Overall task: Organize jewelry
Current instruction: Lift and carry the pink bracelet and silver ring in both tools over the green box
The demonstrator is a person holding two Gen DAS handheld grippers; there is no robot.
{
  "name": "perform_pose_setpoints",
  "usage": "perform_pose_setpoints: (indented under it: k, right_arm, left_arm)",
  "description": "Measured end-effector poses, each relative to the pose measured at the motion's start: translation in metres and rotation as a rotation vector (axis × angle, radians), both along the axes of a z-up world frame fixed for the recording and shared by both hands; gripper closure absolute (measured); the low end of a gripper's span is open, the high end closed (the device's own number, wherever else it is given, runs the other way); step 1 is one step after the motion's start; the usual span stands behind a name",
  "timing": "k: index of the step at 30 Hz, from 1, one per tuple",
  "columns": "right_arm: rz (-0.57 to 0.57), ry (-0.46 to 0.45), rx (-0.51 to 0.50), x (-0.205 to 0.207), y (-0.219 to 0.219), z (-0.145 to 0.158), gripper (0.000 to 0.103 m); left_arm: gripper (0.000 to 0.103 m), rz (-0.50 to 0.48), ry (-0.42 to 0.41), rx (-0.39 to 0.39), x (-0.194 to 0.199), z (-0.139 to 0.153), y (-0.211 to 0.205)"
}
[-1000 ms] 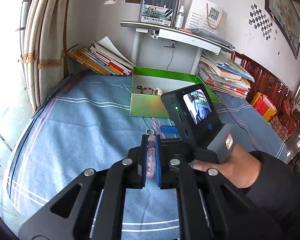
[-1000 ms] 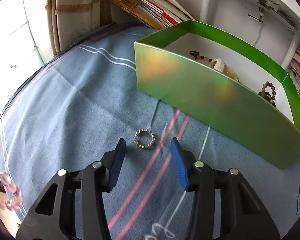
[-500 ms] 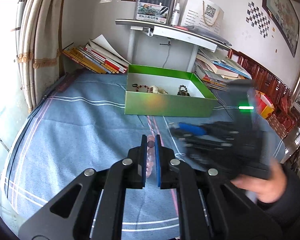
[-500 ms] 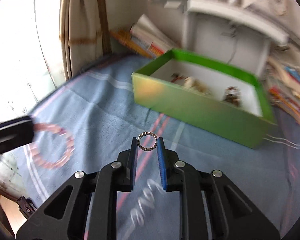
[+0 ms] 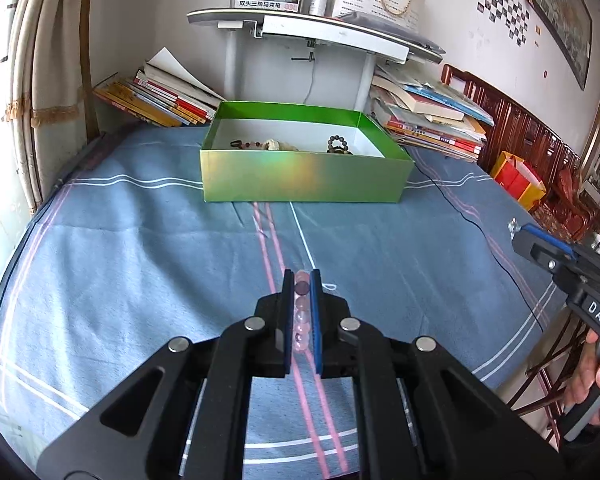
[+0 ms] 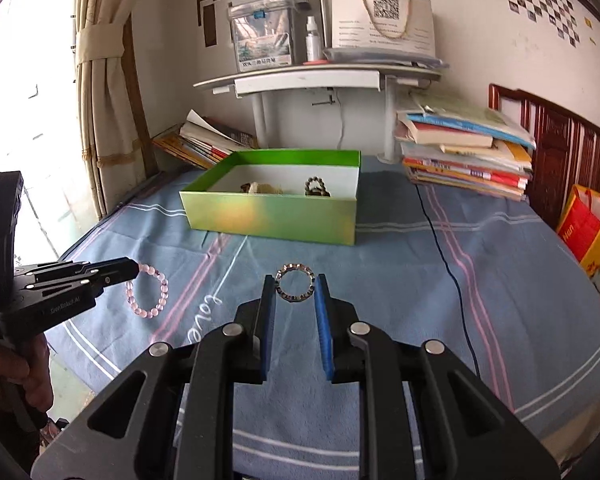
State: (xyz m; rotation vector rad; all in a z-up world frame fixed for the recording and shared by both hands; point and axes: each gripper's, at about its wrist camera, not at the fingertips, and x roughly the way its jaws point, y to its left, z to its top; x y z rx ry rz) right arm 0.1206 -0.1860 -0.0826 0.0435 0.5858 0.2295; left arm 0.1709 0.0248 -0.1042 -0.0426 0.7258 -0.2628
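My left gripper [image 5: 301, 276] is shut on a pink bead bracelet [image 5: 302, 312], held above the blue bedspread; in the right wrist view the bracelet [image 6: 148, 292] hangs as a loop from the left gripper [image 6: 134, 268]. My right gripper [image 6: 295, 282] is shut on a small silver bead ring bracelet [image 6: 295, 288], held above the bedspread; it shows at the right edge of the left wrist view [image 5: 516, 228]. An open green box [image 5: 306, 178] sits ahead with a dark bead bracelet [image 5: 337, 145] and other jewelry inside.
Stacks of books lie left [image 5: 160, 96] and right [image 5: 428, 120] behind the box, under a white shelf [image 5: 300, 24]. A black cable [image 6: 444, 256] runs across the bedspread right of the box. A curtain [image 6: 100, 80] hangs at the left.
My right gripper closed on the silver ring bracelet, lifted it off the bedspread and drew back to the right. My left gripper kept the pink bracelet and pulled back from the box.
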Motion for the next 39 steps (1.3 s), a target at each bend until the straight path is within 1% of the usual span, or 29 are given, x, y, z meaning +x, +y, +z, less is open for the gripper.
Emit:
perform_pose_setpoints:
  k: [5,15,39]
  right_arm:
    - [0.012,0.008,0.009,-0.001,0.000,-0.009,0.083]
    - [0.024,0.008,0.024,0.003,-0.002,-0.011,0.083]
    - [0.034,0.024,0.030,0.008,0.002,-0.014,0.083]
  left_arm:
    - [0.095,0.007,-0.010,0.013,-0.006,0.004,-0.005]
    - [0.095,0.011,-0.026,0.027,-0.010,0.011,-0.008]
    - [0.095,0.005,-0.012,0.031,-0.006,0.010,-0.007]
